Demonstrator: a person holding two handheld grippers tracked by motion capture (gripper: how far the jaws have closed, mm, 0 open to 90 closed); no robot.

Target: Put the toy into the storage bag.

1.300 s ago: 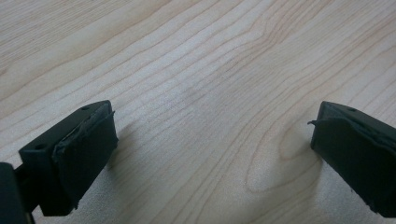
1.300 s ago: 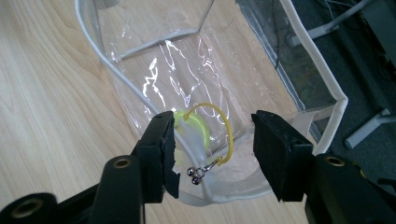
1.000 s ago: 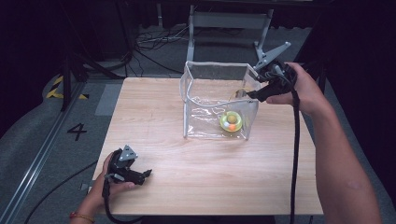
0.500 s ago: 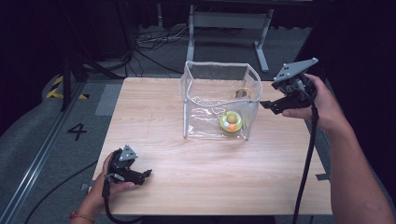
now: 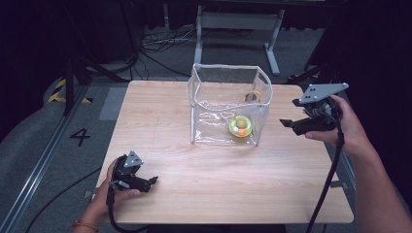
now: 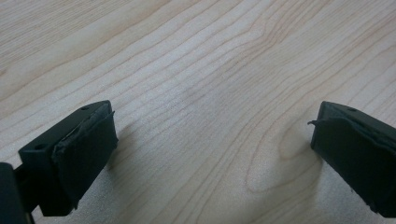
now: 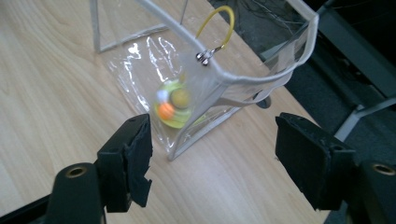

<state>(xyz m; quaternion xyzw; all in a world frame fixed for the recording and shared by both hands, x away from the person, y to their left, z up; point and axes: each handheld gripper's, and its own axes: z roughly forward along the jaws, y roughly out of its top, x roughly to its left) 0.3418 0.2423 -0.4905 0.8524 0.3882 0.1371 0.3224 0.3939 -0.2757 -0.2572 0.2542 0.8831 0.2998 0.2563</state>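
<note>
A clear plastic bag (image 5: 228, 104) stands open-topped on the wooden table (image 5: 194, 189), back of centre. Inside it lies a yellow-green toy (image 5: 240, 126) with small coloured balls (image 7: 166, 111); a yellow cord loop (image 7: 218, 21) hangs at the bag's rim. My right gripper (image 5: 290, 125) is open, held just right of the bag with nothing between its jaws. In the right gripper view the bag's near corner (image 7: 219, 84) sits ahead of the gap (image 7: 212, 161). My left gripper (image 5: 151, 181) rests open near the table's front left, over bare wood (image 6: 210, 140).
Metal stand legs (image 5: 238, 24) and cables (image 5: 155, 43) lie on the floor behind the table. A rail (image 5: 39, 165) and a painted number 4 (image 5: 80, 137) mark the floor at left. The table's right edge (image 5: 340, 160) is close under my right hand.
My right gripper has drawn back from the bag's rim to the right and slightly toward me, empty. The left gripper has stayed put.
</note>
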